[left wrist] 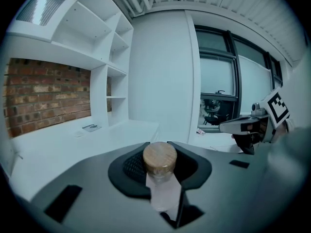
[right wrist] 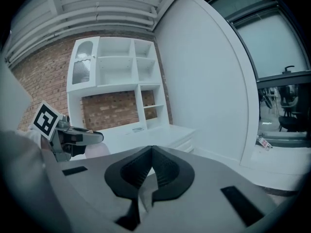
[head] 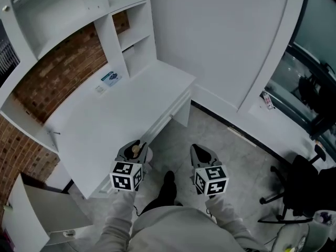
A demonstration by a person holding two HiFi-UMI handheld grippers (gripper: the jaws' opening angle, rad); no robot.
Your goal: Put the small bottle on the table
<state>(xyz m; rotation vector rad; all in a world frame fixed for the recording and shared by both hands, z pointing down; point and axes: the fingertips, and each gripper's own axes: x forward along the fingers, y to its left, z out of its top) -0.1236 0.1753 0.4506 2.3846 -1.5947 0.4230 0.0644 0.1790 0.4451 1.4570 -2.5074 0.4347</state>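
**At the table's front edge, bottle clamped in the left gripper**

Over the front edge of the white table (head: pixel 105 119), toward its near end, the left gripper (head: pixel 134 149) holds the small bottle (left wrist: pixel 159 171). In the left gripper view the two dark padded jaws press on the bottle from either side. Its round wooden cap faces the camera and its pale body runs back between the pads. The bottle is carried in the gripper and is not standing on the table top. How high above the edge it hangs cannot be judged from the head view.

To the right of the table's front edge, over the grey floor (head: pixel 231 151), the right gripper (head: pixel 202 154) is clenched. In its own view the ribbed pads meet at the tips with nothing between them. Both grippers point away from the person and slightly downward. They sit side by side but apart, each with its marker cube at the rear.

Near the far back corner of the table top, by the foot of the white shelf unit (head: pixel 63 14), lies a small printed card (head: pixel 111 77). A paler slip (head: pixel 100 88) lies just beside it. The rest of the table top is bare white. Behind the table, a brick wall (head: pixel 58 67) shows between the shelf compartments.

Beyond the table's far end stands a plain white wall panel (head: pixel 220 35). A dark window (head: pixel 315 62) is at the right edge of the head view. Below the window, a black office chair (head: pixel 302 188) stands on the floor, well apart from the right gripper.
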